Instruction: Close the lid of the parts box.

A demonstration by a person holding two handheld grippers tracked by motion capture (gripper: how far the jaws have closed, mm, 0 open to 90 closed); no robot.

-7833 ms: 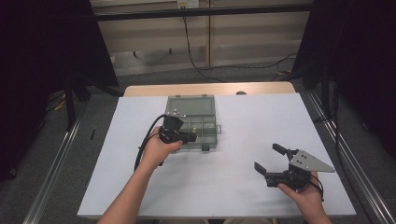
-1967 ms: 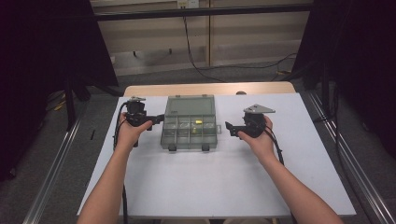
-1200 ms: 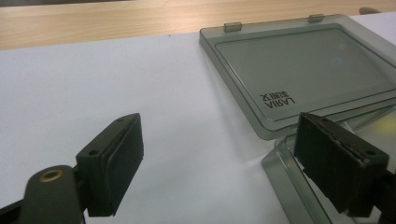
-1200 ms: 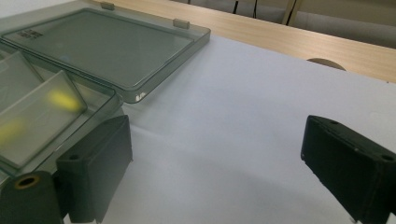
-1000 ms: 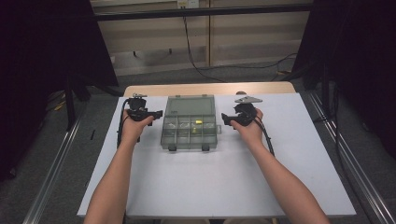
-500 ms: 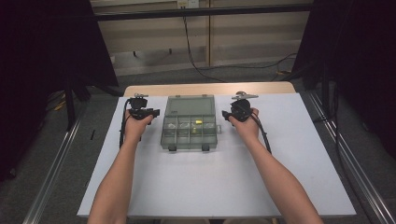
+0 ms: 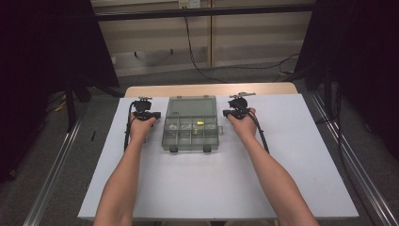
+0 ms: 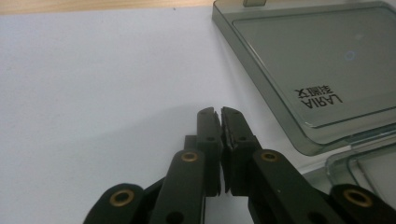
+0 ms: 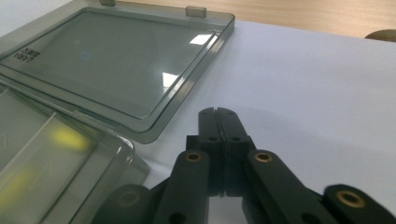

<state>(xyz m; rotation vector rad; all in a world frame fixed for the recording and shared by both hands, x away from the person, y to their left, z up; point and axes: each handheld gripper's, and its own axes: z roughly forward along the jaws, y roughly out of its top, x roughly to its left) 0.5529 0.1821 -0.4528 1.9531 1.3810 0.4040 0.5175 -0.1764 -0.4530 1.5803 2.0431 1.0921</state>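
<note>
On the white table sheet (image 7: 197,183) the clear grey organizer box (image 7: 190,125) lies open, its lid (image 8: 317,60) printed "LARIA". Left gripper (image 8: 220,116) and right gripper (image 9: 217,114) flank it, jaws just closed, empty.

one compartment box (image 7: 191,123), two tongs, one table (image 7: 301,155).

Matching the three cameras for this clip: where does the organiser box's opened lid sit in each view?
High view: the opened lid lies flat at the table's far middle, behind the compartments.
Left gripper view: the lid takes the upper right, its printed label upside down.
Right gripper view: the lid takes the upper left.
Shared landmark: the hinge line where the lid meets the compartment tray.
</note>
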